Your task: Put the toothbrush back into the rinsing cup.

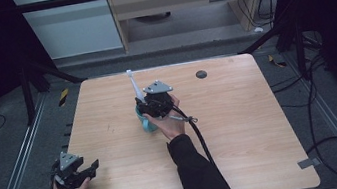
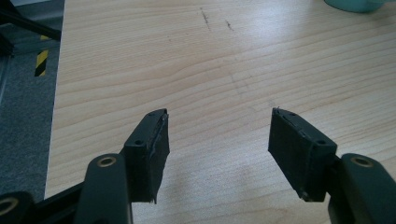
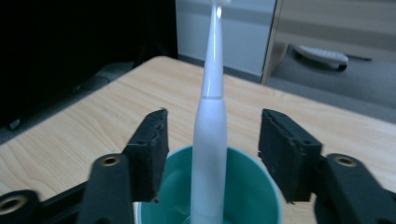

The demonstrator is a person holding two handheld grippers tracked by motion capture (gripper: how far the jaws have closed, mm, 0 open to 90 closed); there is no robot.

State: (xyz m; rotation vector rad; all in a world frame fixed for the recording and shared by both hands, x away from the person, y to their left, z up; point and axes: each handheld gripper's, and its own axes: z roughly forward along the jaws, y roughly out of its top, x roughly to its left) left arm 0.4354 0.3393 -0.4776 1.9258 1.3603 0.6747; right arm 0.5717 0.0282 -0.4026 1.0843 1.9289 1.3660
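A teal cup (image 1: 146, 123) stands near the middle of the wooden table (image 1: 242, 129), with a white electric toothbrush (image 1: 134, 86) upright in it and leaning to the far left. My right gripper (image 1: 151, 108) hovers just over the cup. In the right gripper view its jaws stand open on either side of the toothbrush (image 3: 210, 140), with clear gaps to the pads, above the cup (image 3: 254, 189). My left gripper (image 1: 91, 167) rests at the table's near left edge, open (image 2: 219, 135) over bare wood. The cup's base (image 2: 355, 4) shows at the top right of that view.
A small dark round disc (image 1: 200, 74) lies near the table's far edge. A grey tape strip (image 1: 308, 162) sits at the near right corner. Cables (image 1: 335, 140) loop on the floor to the right, and metal rails run along both sides.
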